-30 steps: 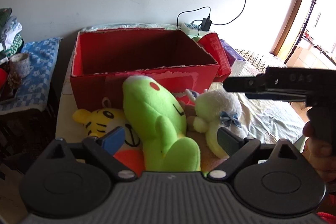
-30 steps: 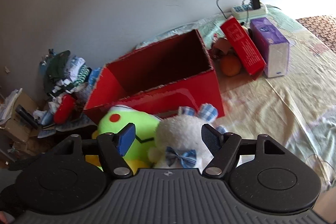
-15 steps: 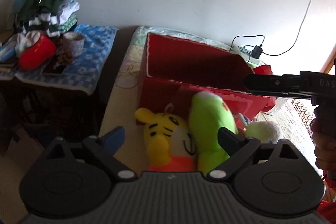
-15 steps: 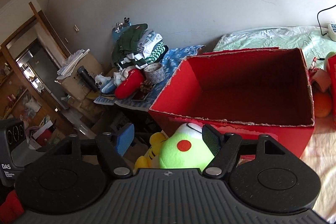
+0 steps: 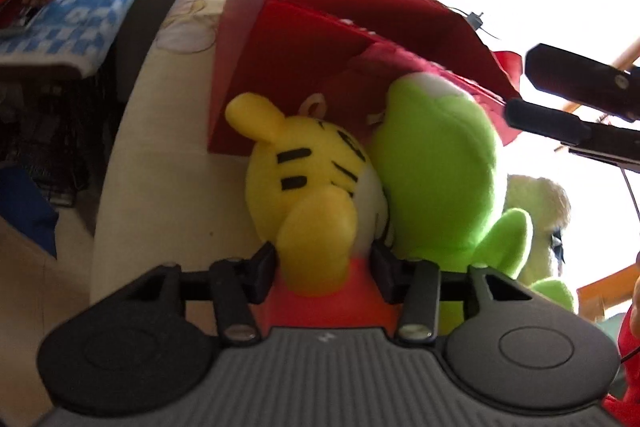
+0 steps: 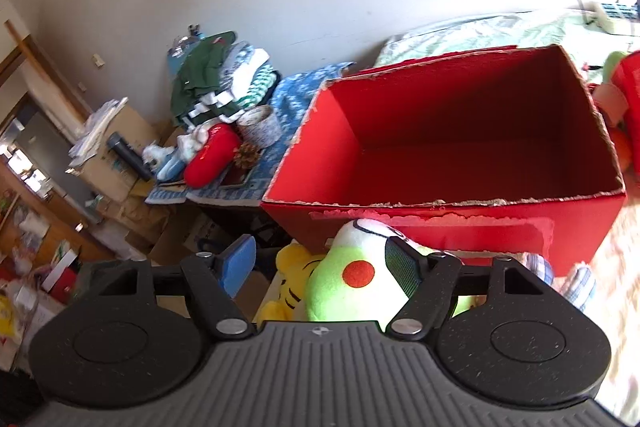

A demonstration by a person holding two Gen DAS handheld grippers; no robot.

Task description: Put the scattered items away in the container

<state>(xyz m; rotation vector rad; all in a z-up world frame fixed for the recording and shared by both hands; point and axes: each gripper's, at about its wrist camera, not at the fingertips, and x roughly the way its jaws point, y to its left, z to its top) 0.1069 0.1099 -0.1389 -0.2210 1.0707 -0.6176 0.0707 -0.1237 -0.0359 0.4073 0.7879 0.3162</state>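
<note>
A yellow tiger plush (image 5: 304, 183) lies on the bed against the front of the open, empty red box (image 5: 304, 59). My left gripper (image 5: 324, 263) is shut on the tiger plush, its pads pressing the plush's yellow arm and orange body. A green frog plush (image 5: 436, 171) lies right of it, and a pale rabbit plush (image 5: 536, 203) lies beyond that. My right gripper (image 6: 320, 263) is open above the frog plush (image 6: 352, 287), with the tiger (image 6: 292, 287) below left and the red box (image 6: 460, 135) ahead. It also shows in the left wrist view (image 5: 580, 107).
A side table with a blue checked cloth (image 6: 256, 163) holds folded clothes (image 6: 216, 83), a tin, a pine cone and a red pouch. Cardboard boxes (image 6: 116, 147) clutter the floor at the left. A power strip (image 6: 612, 11) lies at the bed's far end.
My left gripper dropped toward the tiger plush and closed on it. My right gripper stayed open and lowered slightly over the frog plush.
</note>
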